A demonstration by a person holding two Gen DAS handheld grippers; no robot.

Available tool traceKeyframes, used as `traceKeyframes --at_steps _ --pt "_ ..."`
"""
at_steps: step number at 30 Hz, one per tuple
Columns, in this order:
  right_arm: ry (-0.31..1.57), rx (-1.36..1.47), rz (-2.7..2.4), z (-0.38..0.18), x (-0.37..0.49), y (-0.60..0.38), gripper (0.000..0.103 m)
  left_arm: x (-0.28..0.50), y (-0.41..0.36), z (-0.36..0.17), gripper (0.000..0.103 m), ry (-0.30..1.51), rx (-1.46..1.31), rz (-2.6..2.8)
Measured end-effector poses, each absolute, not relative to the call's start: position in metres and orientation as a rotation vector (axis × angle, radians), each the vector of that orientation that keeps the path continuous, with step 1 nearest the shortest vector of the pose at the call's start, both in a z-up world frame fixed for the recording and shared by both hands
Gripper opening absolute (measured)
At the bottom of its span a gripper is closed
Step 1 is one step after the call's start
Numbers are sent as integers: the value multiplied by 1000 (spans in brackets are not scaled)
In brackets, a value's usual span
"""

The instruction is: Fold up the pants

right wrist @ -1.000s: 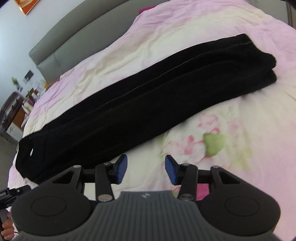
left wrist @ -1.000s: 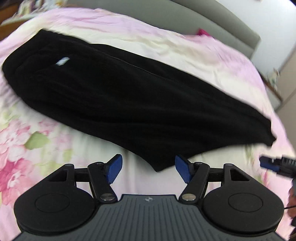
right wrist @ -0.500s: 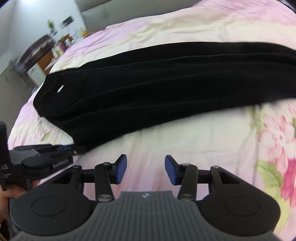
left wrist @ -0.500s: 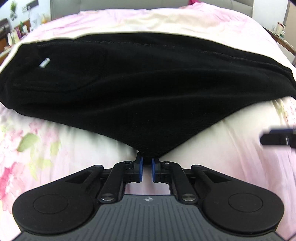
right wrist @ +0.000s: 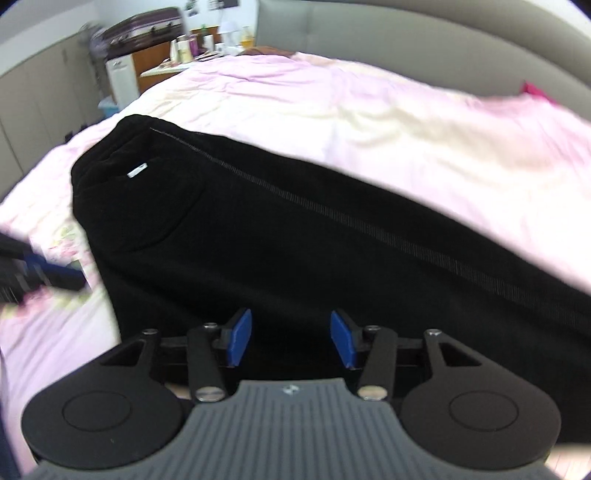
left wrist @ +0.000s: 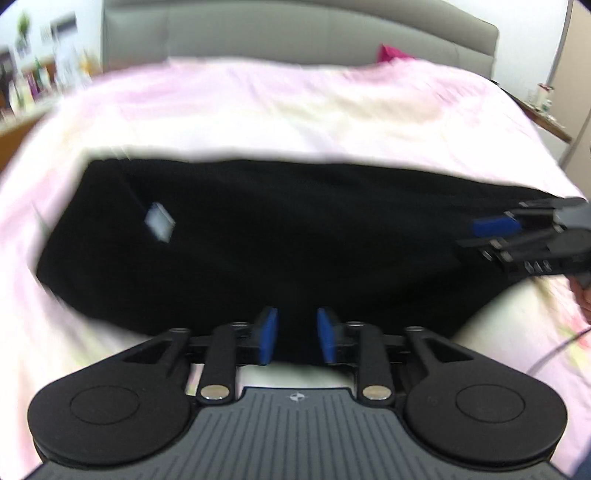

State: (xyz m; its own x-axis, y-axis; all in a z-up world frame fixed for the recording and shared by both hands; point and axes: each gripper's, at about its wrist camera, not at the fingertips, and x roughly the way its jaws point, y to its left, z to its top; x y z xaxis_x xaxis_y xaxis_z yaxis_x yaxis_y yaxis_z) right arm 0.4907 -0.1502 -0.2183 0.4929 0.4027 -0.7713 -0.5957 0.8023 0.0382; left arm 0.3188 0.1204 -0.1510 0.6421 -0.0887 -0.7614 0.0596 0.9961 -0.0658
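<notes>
Black pants [left wrist: 295, 236] lie lengthwise across the bed, waist end to the left with a small white label [left wrist: 159, 222]. My left gripper [left wrist: 296, 336] hangs over their near edge. Its jaws are opening, and black cloth shows in the gap between the blue pads [left wrist: 267, 338], which do not press on it. At the right edge of this view, my right gripper [left wrist: 517, 229] reaches in over the pants. From the right wrist, the pants [right wrist: 314, 251] fill the middle. The right gripper [right wrist: 291, 339] is over them, its jaws opening slightly and gripping nothing. The left gripper [right wrist: 40, 273] is blurred at the far left.
The bed has a pink floral duvet [left wrist: 295, 110] and a grey padded headboard [left wrist: 295, 33]. A side table with bottles [right wrist: 199, 44] and a dark suitcase [right wrist: 144, 27] stand beyond the bed's left side. A pink item [left wrist: 391, 55] lies by the headboard.
The left gripper shut on the pants' near point, moved forward over them, and its jaws now stand apart. The right gripper swung in over the pants toward the waist end.
</notes>
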Motion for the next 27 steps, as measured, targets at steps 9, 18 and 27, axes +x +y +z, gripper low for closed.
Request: traceKeyframes --at_steps 9,18,27 --pt "829 -426 615 -235 579 -98 53 436 241 -138 81 800 20 131" --pt "845 -541 729 -262 626 -68 53 454 267 -165 28 885 -104 115" --pt "881 -573 679 -297 639 -53 8 449 259 -148 16 769 -131 137"
